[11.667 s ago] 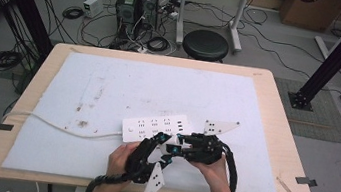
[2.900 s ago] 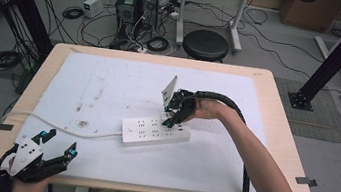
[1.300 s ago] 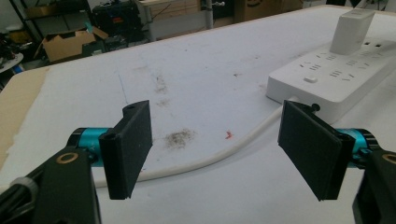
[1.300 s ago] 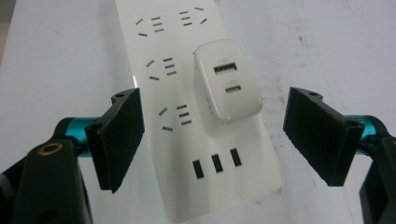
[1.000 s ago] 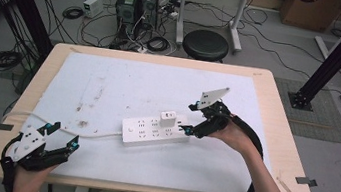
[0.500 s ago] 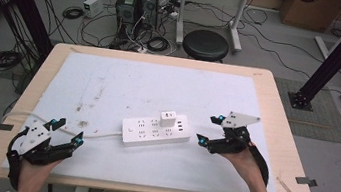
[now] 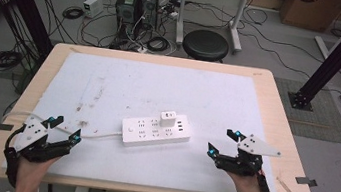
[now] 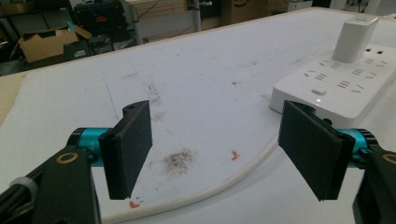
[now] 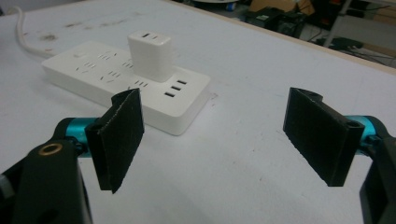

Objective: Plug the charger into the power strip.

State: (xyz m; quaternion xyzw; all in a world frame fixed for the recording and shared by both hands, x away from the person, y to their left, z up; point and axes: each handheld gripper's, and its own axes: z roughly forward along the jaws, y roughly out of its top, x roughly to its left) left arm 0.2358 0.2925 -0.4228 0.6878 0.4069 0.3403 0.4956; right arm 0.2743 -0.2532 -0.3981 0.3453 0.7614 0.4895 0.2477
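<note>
Sitting plugged into the power strip [image 7: 155,133] (its job apparently done), the white charger [image 7: 169,118] lies well ahead of both jaw pairs, while the left gripper [image 7: 64,129] and right gripper [image 7: 222,141] hang released, grasping nothing.

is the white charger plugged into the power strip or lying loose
Plugged in: the charger stands upright on the power strip, seated in a socket.
</note>
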